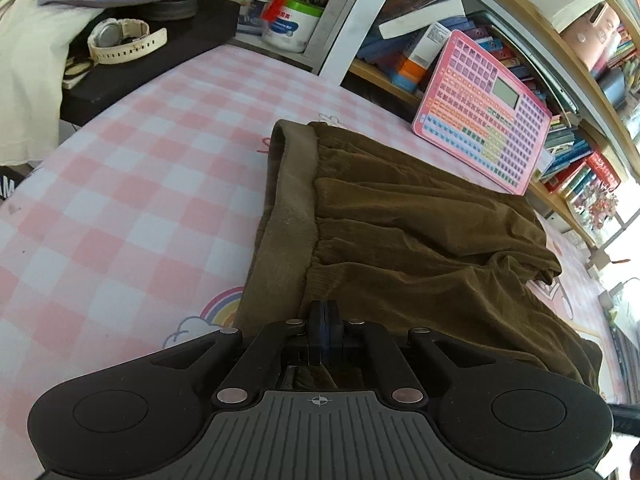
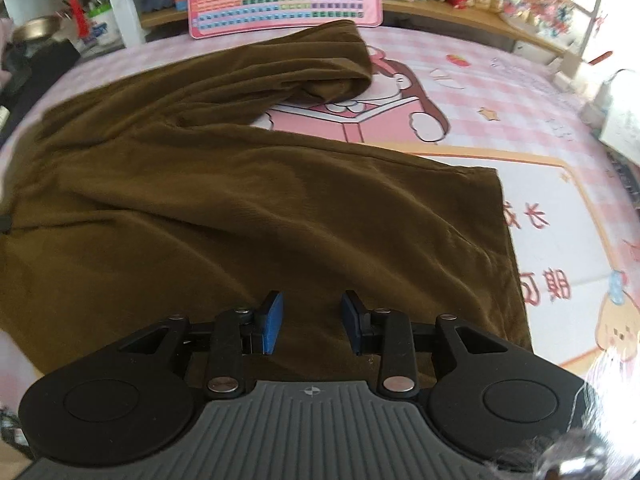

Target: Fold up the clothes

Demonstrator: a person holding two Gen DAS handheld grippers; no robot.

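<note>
Soft brown corduroy trousers [image 2: 248, 200] lie rumpled on the pink checked surface [image 1: 132, 184], the left gripper [image 1: 324, 320] pinching their ribbed waistband, the right gripper [image 2: 312, 316] hovering, jaws wide.

Pink table cover [image 2: 560, 184], right of frame in right wrist view: large red Chinese characters, seen upside down, not reliably readable. White tub [image 1: 290, 28], upper centre in left wrist view: blue label, text illegible.
</note>
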